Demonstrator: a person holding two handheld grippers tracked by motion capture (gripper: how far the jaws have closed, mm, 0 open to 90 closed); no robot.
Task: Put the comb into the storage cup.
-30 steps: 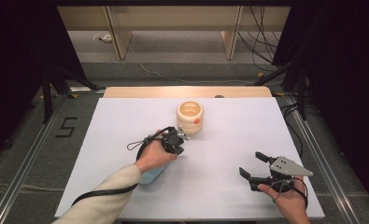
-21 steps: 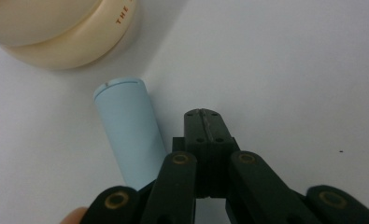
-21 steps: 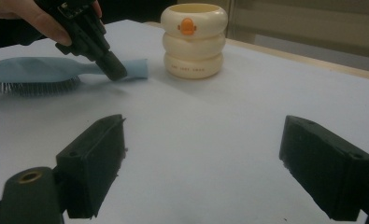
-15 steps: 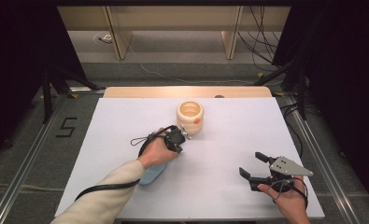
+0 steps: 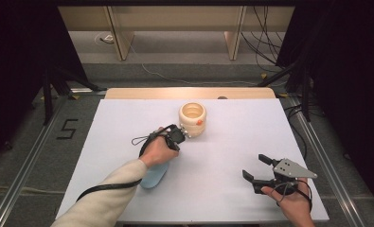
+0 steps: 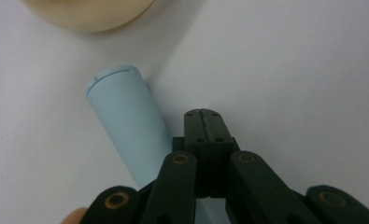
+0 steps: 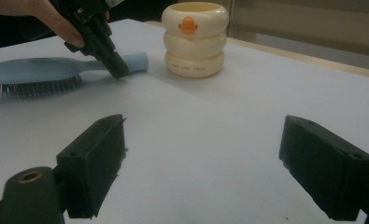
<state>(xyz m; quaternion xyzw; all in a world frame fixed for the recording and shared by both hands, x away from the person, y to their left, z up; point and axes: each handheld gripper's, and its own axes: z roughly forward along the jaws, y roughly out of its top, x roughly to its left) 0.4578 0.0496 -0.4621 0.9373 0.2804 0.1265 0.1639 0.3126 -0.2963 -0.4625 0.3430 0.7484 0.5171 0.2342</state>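
The left hand-held gripper (image 6: 204, 122) has its jaws shut on nothing, tips on the table (image 5: 232, 142) just beside the brush (image 6: 126, 126) handle, which lies left of centre in the high view, pointing at the cup (image 5: 192, 119). A sideways nudge could roll the brush or knock the cup. The right hand-held gripper (image 5: 259, 169) waits open, lower right.

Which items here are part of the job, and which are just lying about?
In play:
- blue hairbrush, lying flat, bristles down
- left gripper, jaws shut, beside the brush handle
- cream ringed holder, just beyond the handle's tip

Lying about:
- right gripper, open, over bare table
- cables on the floor behind the table
- floor marking "5"
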